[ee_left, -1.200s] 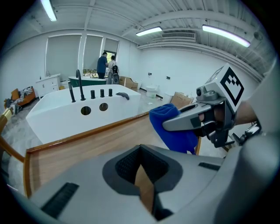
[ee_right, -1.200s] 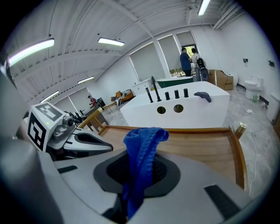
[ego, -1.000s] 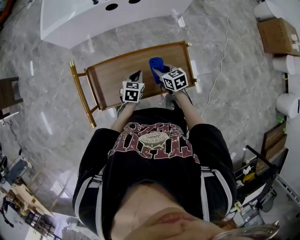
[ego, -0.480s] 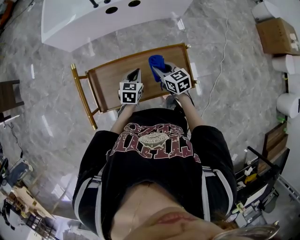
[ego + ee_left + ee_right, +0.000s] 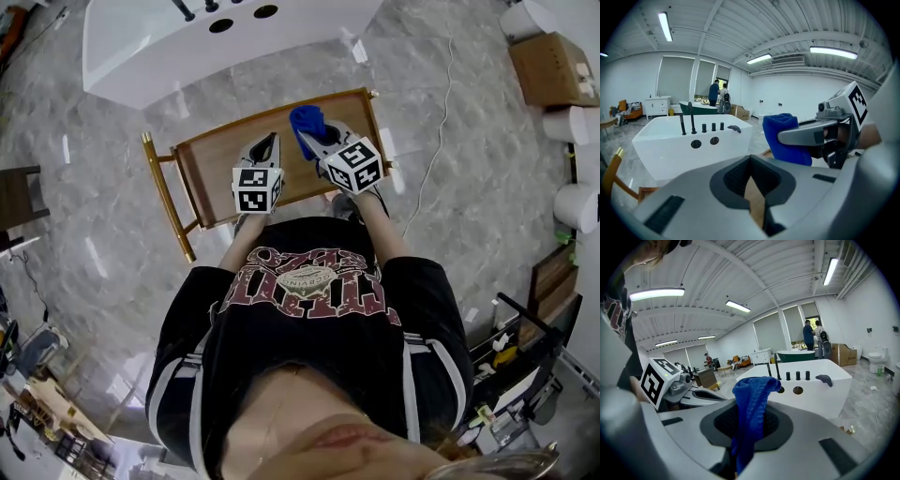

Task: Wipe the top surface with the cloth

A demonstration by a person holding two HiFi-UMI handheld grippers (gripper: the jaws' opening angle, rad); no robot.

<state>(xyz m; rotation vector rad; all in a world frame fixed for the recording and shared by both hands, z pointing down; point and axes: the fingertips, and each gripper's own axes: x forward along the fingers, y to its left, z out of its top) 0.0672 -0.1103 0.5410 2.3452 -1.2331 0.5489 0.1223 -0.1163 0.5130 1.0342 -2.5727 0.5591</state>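
Standing close against a small table, a person in a dark printed shirt holds a gripper in each hand. The left gripper (image 5: 266, 142) has its jaws drawn together on nothing, with only a thin sliver of wood showing between them in its own view (image 5: 754, 199). Just beside it, the right gripper (image 5: 316, 139) is clamped on a blue cloth (image 5: 305, 120), which bunches up out of the jaws (image 5: 750, 399). The cloth sits over the far right part of the wooden table top (image 5: 220, 159); whether it touches the wood cannot be told. The top has a gold-coloured frame (image 5: 164, 192). Beyond the table, on grey marbled floor (image 5: 431, 75), stands a white tub (image 5: 141, 52) with black taps. Farther right lies a cardboard box (image 5: 553, 70).
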